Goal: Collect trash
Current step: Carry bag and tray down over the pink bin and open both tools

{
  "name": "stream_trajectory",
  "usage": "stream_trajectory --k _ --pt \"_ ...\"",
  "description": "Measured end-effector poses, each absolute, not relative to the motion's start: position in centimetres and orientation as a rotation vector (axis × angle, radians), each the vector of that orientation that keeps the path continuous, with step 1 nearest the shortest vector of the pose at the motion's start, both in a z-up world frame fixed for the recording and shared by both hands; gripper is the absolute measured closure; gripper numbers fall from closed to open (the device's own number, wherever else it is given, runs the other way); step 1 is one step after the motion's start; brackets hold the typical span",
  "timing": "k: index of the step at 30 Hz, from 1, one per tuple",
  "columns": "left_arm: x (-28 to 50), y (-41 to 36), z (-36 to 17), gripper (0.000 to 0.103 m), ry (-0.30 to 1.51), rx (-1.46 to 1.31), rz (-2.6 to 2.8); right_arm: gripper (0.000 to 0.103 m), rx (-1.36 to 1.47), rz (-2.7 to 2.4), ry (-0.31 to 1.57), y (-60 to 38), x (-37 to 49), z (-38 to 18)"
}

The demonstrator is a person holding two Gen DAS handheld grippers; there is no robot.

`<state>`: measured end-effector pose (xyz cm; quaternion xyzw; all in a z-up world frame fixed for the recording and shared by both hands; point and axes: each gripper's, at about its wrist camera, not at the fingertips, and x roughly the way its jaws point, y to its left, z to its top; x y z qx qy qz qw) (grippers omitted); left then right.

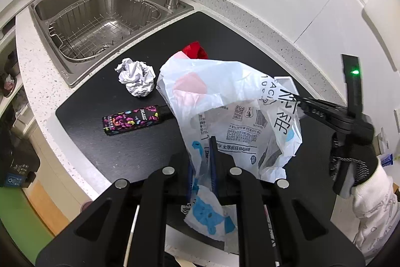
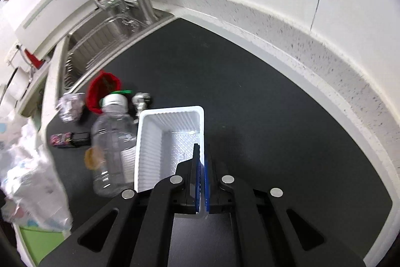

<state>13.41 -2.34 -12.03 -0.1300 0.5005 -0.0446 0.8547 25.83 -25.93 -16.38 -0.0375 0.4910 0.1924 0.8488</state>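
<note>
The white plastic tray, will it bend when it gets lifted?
Probably a little: the white plastic tray looks thin-walled and ribbed, so fairly floppy. It looks empty, likely very light. Held by one wall in the right hand-held gripper, it may tilt.

A black mat (image 2: pixel 250 91) covers the speckled white countertop (image 1: pixel 35 81) beside the steel sink (image 1: pixel 75 4). On the mat lie a crumpled paper ball (image 1: pixel 136 79), a patterned black tube (image 1: pixel 132 119), a red wrapper (image 2: pixel 102 89), a clear plastic bottle (image 2: pixel 112 142) on its side and a white plastic tray (image 2: pixel 167 139).
</note>
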Motion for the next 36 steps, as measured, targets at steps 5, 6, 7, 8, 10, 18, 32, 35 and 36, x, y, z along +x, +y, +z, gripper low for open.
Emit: stream_trajectory --k 5,6,7,8,10,18,32,35,36 --pt "11.5 -1.5 -11.0 0.092 1.034 -0.265 -0.083 0.101 -0.11 0.466 0.989 -24.2 22.6 -13.3" --pt "10.9 -1.1 -10.6 0.092 1.029 -0.265 -0.079 0.101 -0.116 0.481 0.976 -23.7 21.8 -12.6" --pt "10.4 -0.9 -10.4 0.092 1.025 -0.265 -0.075 0.101 -0.119 0.498 0.967 -23.2 21.0 -12.0" --pt "9.8 -0.4 -10.1 0.092 1.021 -0.264 -0.07 0.101 -0.119 0.512 0.962 -22.9 20.4 -11.6" --pt "8.3 0.5 -9.5 0.092 1.012 -0.265 -0.055 0.101 -0.126 0.554 0.941 -21.4 18.5 -10.5" --pt "0.4 6.6 -8.5 0.092 0.981 -0.302 0.05 0.101 -0.188 0.721 0.899 -13.3 12.2 -8.5" --pt "-12.3 19.3 -13.8 0.092 0.987 -0.447 0.326 0.101 -0.378 0.998 0.969 3.5 2.6 -14.3" --pt "-14.1 21.6 -17.4 0.092 1.018 -0.486 0.383 0.101 -0.443 1.041 1.003 7.2 0.9 -17.8" --pt "-14.7 22.5 -18.9 0.092 1.031 -0.499 0.402 0.101 -0.46 1.052 1.015 8.2 0.5 -18.9"
